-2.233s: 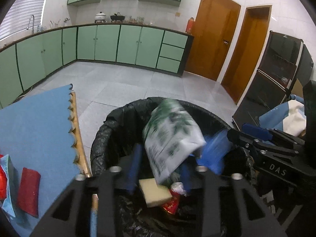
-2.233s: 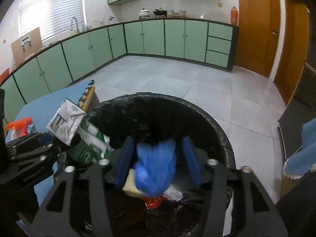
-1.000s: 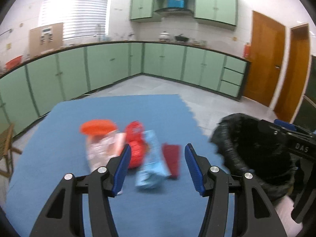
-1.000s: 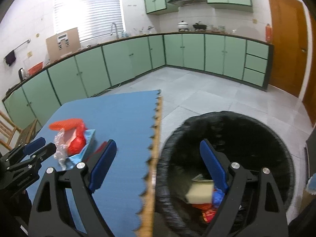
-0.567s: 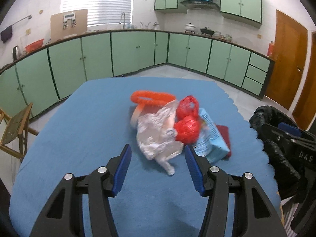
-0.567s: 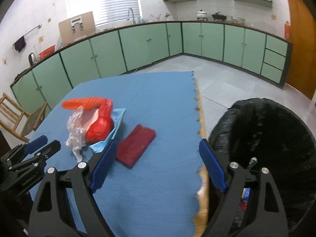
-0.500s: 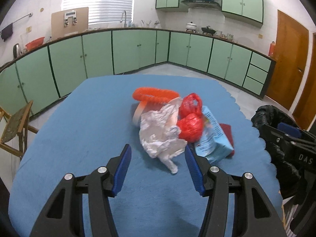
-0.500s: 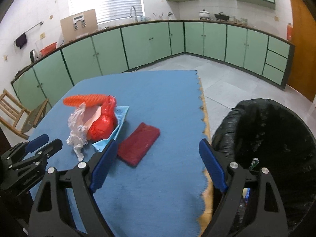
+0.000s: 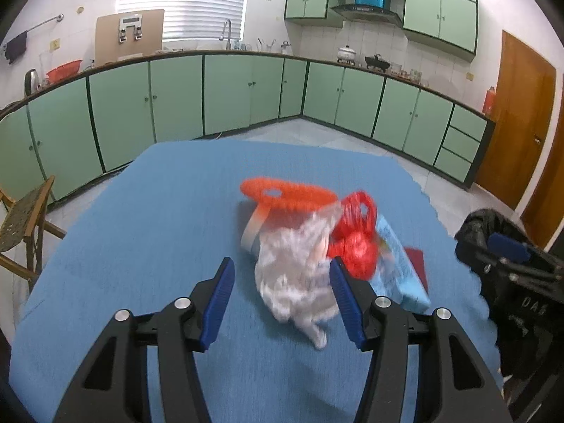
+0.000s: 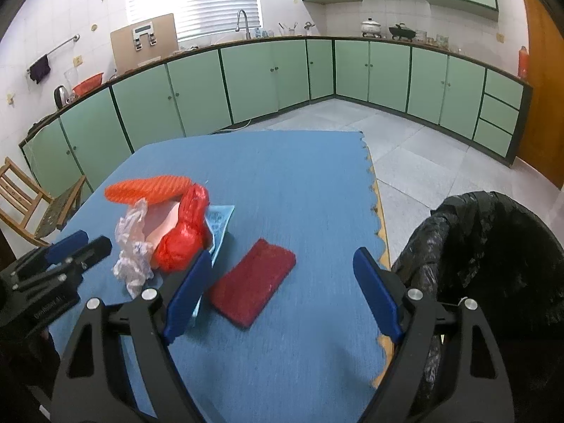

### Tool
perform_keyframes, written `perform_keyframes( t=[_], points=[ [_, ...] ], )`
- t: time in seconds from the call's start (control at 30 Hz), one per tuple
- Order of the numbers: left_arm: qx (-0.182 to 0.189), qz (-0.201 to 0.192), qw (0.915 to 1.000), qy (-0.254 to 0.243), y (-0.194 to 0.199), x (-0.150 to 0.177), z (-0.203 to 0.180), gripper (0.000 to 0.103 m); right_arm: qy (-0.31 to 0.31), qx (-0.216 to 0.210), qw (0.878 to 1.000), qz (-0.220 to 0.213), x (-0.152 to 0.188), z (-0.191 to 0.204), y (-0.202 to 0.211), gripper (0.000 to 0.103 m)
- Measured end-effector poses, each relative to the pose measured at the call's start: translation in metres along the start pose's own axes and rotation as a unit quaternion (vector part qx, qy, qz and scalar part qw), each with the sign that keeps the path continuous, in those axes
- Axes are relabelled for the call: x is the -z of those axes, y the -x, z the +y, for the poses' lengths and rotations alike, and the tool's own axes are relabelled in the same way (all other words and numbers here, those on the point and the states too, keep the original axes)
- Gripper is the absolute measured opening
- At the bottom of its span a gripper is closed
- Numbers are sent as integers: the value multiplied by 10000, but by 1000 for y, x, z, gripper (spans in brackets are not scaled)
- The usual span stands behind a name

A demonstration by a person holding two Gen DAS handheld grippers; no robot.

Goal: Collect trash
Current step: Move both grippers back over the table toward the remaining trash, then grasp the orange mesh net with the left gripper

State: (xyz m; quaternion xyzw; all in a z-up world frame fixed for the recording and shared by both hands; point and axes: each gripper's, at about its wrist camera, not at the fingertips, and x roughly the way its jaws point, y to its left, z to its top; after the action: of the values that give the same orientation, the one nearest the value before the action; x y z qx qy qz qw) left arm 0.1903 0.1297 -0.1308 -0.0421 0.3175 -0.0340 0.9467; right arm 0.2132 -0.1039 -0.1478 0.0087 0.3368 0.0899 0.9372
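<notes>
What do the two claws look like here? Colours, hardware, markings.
Both match. The left claw and right claw have black, skeletal plastic frames with cut-out windows, silver round bolt heads at the joints, and blue ribbed pads on the fingers. The right claw's body, seen from the left wrist camera, carries pale "DAS" lettering. No cables, hands or sleeves are visible.

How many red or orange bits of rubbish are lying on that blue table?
3: an orange net at the back of the pile, a red plastic bag in its middle, and a dark red flat packet lying apart, nearer the bin. More may be hidden underneath.
</notes>
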Motion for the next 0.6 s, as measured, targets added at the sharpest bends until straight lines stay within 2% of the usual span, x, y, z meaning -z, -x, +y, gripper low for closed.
perform_keyframes(
  t=[0.2,0.37,0.43,0.6],
  points=[
    [111,-222,9997,81,-10,-34,-2,55,23,7,10000,-57,-17,-1,-11,80],
    [17,-260,9996,68,-33,-60,-1,55,145,18,9998,-134,-33,3,-21,80],
    [-4,-156,9999,33,-44,-64,1,55,166,7,9998,-134,-39,5,-26,80],
    [26,402,9991,163,-76,-57,9,55,239,-44,9997,-92,-45,9,-39,80]
  ],
)
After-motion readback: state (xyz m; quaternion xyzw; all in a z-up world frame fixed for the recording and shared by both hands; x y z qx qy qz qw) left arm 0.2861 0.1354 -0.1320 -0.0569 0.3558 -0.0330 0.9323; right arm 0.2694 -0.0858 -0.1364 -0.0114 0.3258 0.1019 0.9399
